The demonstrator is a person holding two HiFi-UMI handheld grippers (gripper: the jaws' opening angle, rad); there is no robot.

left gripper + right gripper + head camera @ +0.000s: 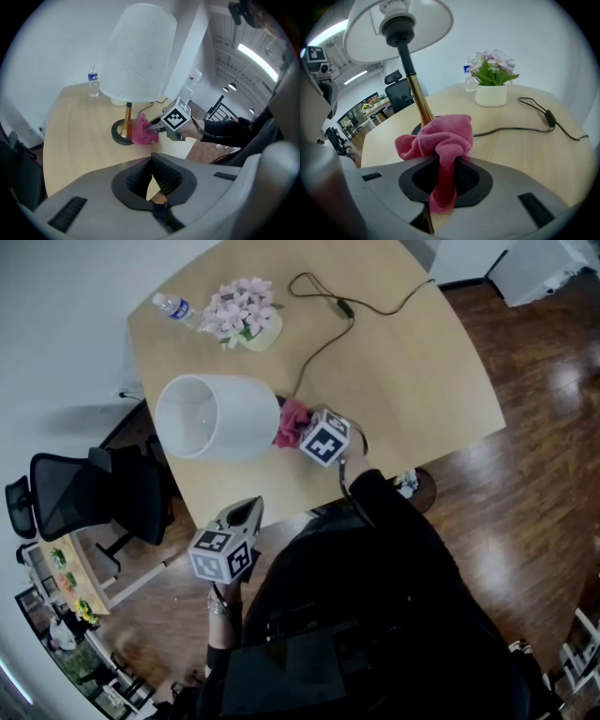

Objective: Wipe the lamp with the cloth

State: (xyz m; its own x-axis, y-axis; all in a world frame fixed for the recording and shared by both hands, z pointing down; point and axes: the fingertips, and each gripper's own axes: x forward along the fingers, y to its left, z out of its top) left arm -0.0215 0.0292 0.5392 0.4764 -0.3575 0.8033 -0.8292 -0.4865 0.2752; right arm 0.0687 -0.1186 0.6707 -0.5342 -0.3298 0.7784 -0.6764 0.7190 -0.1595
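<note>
You are at the lamp's lower part, with most of the wipe, by my reading, ahead of you. Your right hand-held gripper (445, 174) is clamped on the pink cloth (439, 137), whose bunched end sits against the brass stem (419, 100) just above the base (119, 136). In the head view the cloth lies at 3 o'clock of the lamp (216, 416), which stands on the bench (412, 381). Your left hand-held gripper (152, 177) hangs off the bench's near edge at 6 o'clock of the shade, its jaws pressed together on nothing.

Nothing shows which surfaces are already clean. I would count the shade, the upper stem and the base as yet to do.

From above, the shade covers the stem and base entirely. In the left gripper view a mosaic patch sits right over the spot where cloth meets stem, so whether it presses firmly or merely brushes cannot be told. The shade's far side, toward 9 o'clock, shows in no view. Your own body hides the bench's near edge.
</note>
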